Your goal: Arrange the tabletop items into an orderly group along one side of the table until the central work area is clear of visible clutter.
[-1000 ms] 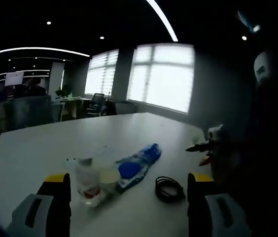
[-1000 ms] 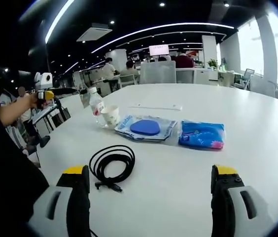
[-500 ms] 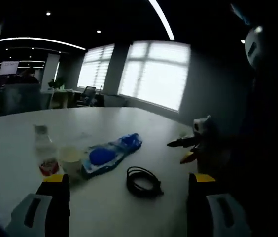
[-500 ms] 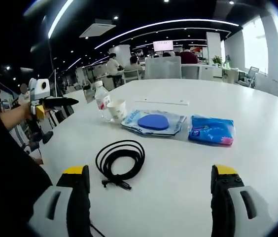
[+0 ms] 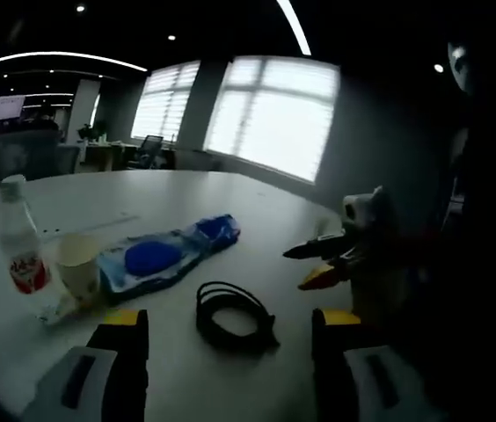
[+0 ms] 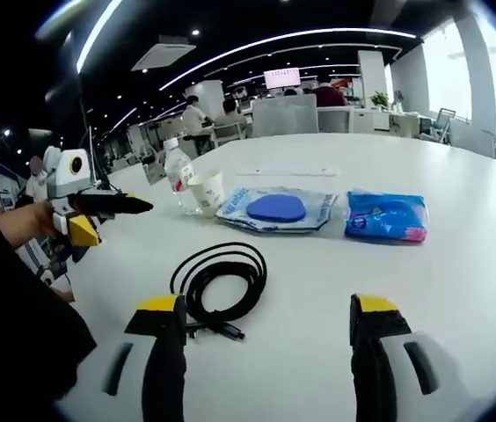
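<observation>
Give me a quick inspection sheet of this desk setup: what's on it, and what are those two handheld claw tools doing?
Surface: white table, bare toward its far end.
Job's things: water bottle upright beside paper cup; clear packet with blue pad; blue packet to its right.
Clutter: nothing seen beyond these.
Grippers: right gripper open, empty, above the table; left gripper open, empty.
Cables: black coiled cable lying loose nearest the grippers.
Surroundings: open office, people seated at far desks, ceiling light strips, bright windows.
</observation>
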`<state>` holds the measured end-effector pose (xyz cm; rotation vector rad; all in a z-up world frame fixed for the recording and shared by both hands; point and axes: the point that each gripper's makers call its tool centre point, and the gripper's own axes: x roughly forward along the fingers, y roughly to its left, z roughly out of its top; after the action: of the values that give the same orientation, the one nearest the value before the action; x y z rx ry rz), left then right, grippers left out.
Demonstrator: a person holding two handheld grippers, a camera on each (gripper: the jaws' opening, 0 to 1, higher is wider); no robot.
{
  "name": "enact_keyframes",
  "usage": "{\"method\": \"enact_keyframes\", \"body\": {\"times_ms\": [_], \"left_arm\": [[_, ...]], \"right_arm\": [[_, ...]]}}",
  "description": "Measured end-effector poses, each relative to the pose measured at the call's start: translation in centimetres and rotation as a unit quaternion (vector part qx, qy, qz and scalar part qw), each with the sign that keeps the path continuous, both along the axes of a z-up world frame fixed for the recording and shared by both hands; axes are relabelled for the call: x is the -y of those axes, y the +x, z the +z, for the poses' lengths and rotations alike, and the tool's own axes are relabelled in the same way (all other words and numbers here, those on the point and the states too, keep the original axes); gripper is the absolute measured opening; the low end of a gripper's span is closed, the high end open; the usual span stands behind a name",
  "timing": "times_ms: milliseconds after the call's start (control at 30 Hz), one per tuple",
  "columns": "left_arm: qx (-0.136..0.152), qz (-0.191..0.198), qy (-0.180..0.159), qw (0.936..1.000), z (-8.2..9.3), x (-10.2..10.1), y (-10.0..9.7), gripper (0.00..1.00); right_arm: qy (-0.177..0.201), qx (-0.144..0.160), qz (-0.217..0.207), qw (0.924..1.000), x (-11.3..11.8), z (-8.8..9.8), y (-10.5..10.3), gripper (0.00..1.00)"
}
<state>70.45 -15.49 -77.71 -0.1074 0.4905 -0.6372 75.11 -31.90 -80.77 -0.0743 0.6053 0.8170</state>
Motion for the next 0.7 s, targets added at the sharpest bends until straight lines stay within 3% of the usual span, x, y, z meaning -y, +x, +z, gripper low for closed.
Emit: {"method": "enact_keyframes", "body": {"times_ms": [133,267,367,467,700], "left_arm": [[-0.022,0.015,0.008,0.9996,-1.2,0.7,0.7,0.61],[-0.055,0.03,0.011,0.998,-2.4,1.5,0.9,0.58],[-0.062,0.035,0.014,0.9973,-2.8,2.0,1.0,0.53],[-0.07,0.039,0.024,0.9965,-3.3,2.0,1.3,0.48],[-0.114,0.068,0.009,0.9912,-4.8,2.1,2.2,0.36]], "right_arm": [[-0.006,-0.009,-0.004,0.9999,-0.7,-0.7,0.0,0.56],[-0.024,-0.038,-0.007,0.999,-1.6,-1.8,-0.4,0.48],[-0.026,-0.048,-0.009,0.9985,-2.3,-2.4,-0.4,0.4],[-0.033,-0.058,-0.013,0.9977,-2.8,-3.0,-0.2,0.36],[-0.049,-0.075,-0.028,0.9956,-3.7,-4.1,0.4,0.27]]}}
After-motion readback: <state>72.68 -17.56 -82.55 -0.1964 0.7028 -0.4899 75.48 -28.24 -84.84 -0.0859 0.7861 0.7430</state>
